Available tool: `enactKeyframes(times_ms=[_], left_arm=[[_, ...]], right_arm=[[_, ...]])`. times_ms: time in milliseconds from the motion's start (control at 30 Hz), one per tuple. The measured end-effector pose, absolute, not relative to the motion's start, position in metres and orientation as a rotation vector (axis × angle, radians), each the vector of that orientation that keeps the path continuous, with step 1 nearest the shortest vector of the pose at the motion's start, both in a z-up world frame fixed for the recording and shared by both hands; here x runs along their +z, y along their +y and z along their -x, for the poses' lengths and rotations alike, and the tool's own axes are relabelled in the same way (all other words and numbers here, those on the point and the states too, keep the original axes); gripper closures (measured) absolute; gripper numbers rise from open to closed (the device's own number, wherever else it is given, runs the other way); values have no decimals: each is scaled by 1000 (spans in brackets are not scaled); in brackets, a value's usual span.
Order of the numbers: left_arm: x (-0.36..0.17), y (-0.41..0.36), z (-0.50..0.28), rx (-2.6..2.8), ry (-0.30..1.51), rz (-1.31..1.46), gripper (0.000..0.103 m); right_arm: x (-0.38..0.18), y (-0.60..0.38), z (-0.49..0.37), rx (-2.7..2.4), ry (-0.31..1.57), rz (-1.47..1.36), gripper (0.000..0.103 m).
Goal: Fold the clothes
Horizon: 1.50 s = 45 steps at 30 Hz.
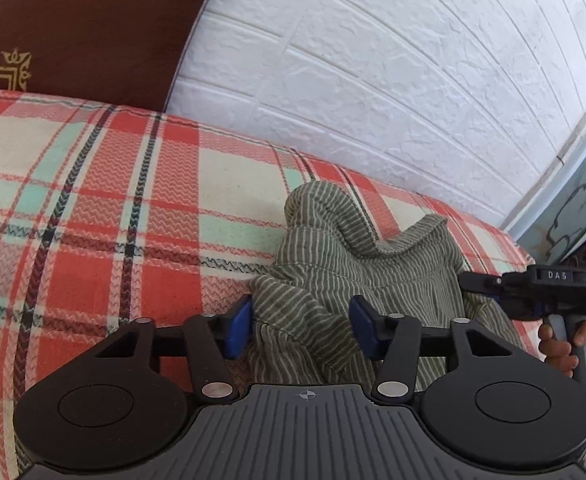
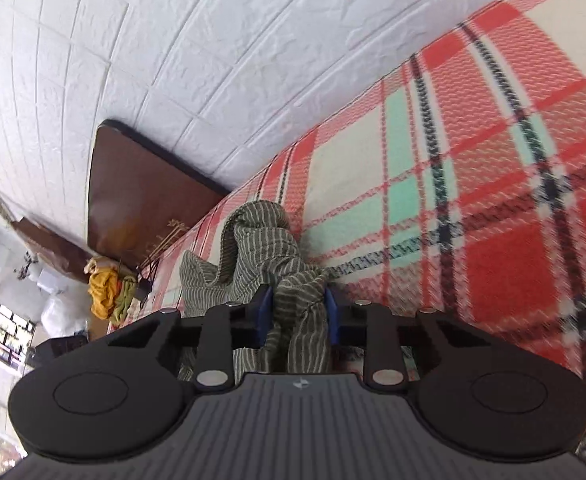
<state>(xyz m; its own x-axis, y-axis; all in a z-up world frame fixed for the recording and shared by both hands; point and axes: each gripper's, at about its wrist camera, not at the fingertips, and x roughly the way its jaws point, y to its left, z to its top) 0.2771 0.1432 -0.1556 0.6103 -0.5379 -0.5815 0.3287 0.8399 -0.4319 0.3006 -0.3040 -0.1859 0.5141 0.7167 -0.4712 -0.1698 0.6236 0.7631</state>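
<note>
The left gripper (image 1: 301, 326) stands about half spread over a crumpled green striped garment (image 1: 357, 264); its blue pads (image 1: 239, 328) sit on either side of a fold of the cloth, the left pad at the garment's edge and the right pad against the fabric, but whether both pads actually press the fold cannot be told from the left wrist view; the right gripper (image 2: 299, 314) is drawn much narrower, and its blue pads (image 2: 264, 312) pinch a bunched rope of the same garment (image 2: 253, 248) between them, the cloth filling the whole gap; from that pinch the fabric rises ahead of the fingers in a twisted heap and also hangs back under the gripper body; the garment lies on a bed covered with a red, cream and mint plaid blanket (image 1: 93, 200), close to the far edge where the blanket meets a white brick-pattern wall (image 1: 373, 60); in the left wrist view the right gripper (image 1: 473, 282) reaches in from the right side, its tips touching the garment's right edge, with a hand (image 1: 561, 344) wrapped round its handle; a dark brown headboard (image 1: 93, 20) stands behind the blanket at the left; in the right wrist view a small pile of yellow and green clothes (image 2: 107, 292) lies beyond the bed's end.
</note>
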Motion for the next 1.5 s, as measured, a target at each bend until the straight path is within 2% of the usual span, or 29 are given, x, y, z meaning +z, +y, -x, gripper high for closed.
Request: enactKeyframes(times_ms=[33,67,100,133,233,467,633,867,1000,1167,1500], left_arm=[[-155,142,-279,-508,768,284,65],[-155,141,-282,-501,774,275,77],[-155,140,-284,-495,786,271,94],[-155,141,-286,-488,794,275,96],[-145,149,-284,-488,778,322,98],[-92,188,-254,-522,664,403,98],[-53,210,-199,-587,570,415,98],[-9,187,-94,-675,457,376,97],[-13,182,-39,-710,452,368,96],[-46,181,11,-721,529,384,95],[-107,179,60,-706,668,403,93]], right_arm=[[-184,-301,-303,591,878,-702,73],[-182,-297,-306,589,882,-686,73],[-179,-294,-308,584,889,-667,77],[-176,-291,-311,573,901,-644,87],[-164,-290,-312,575,893,-628,91],[-101,-305,-281,687,747,-721,91],[-50,-307,-234,778,660,-729,91],[-6,-310,-133,886,578,-670,91],[-11,-311,-73,912,582,-647,91],[-42,-312,-22,888,662,-645,90],[-108,-316,31,829,807,-734,90]])
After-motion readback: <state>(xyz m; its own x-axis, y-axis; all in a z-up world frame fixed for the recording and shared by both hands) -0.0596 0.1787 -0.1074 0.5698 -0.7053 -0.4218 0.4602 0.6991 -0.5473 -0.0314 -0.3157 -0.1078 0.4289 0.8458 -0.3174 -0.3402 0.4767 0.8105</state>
